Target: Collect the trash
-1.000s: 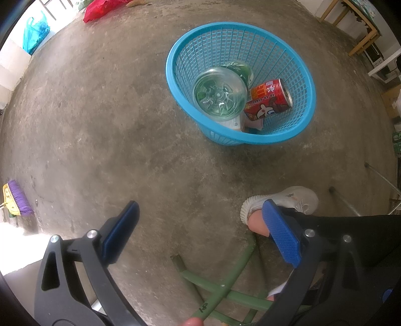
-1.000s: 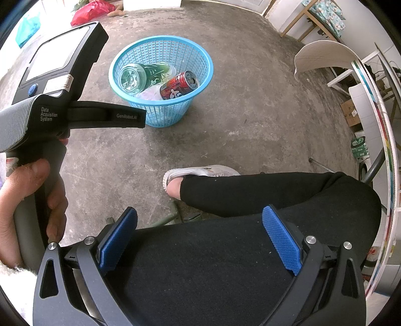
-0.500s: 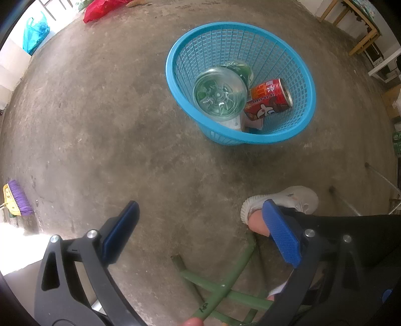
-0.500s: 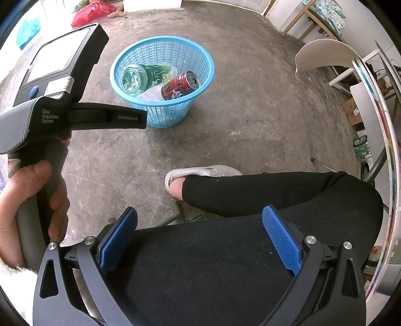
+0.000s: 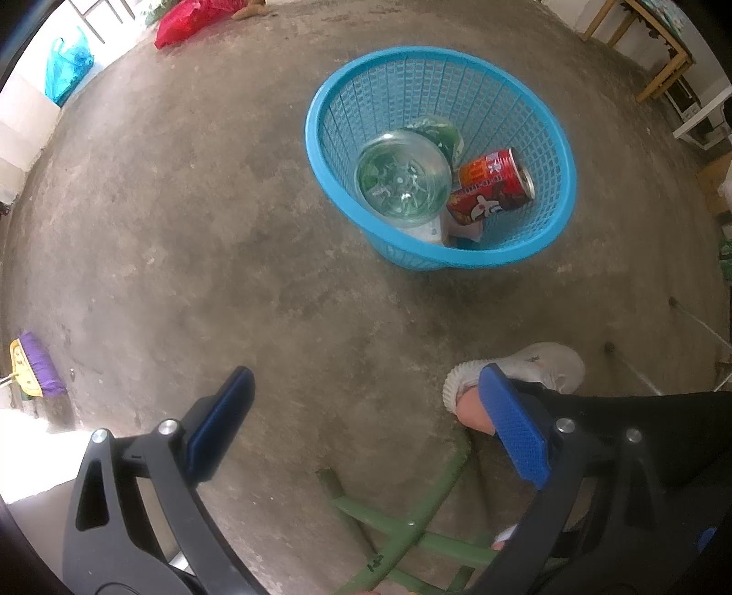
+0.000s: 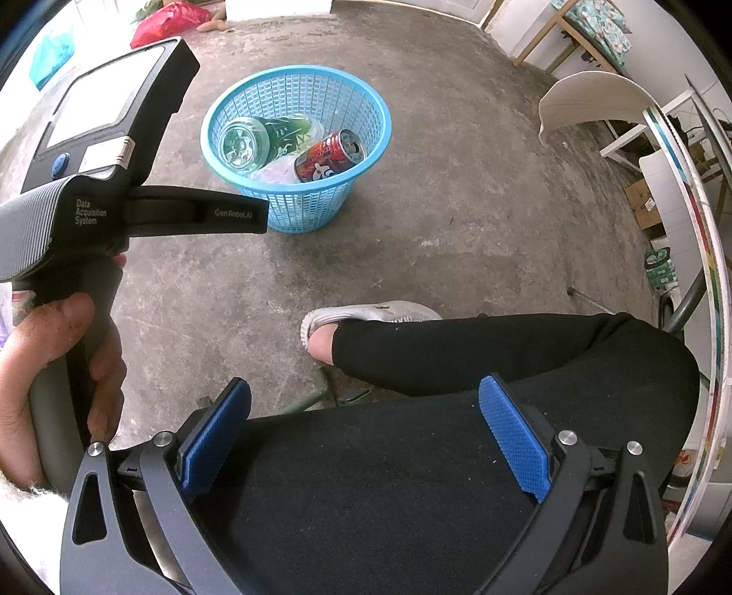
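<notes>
In basket [image 5: 560, 192], can [image 5: 492, 187] unmoved (grippers idle)

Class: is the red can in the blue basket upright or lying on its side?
On its side: the red can rests tilted in the blue basket, top facing sideways.

Concrete floor [image 5: 192, 238]: blue basket [image 5: 556, 192] standing upright (trash inside), white shoe [image 5: 544, 366].

- A grey, mottled concrete floor [image 5: 192, 238] filled most of both views.
- A red plastic bag [image 5: 183, 20] lay at its far edge.
- A turquoise plastic bag [image 5: 68, 68] sat near it, to the left.
- A purple-bristled broom head [image 5: 36, 366] rested at the left edge.
- A pale wooden table [image 6: 562, 32] stood far right.
- A white curved chair back [image 6: 590, 103] showed nearby.
- Green metal stool legs [image 5: 411, 540] crossed below.
</notes>
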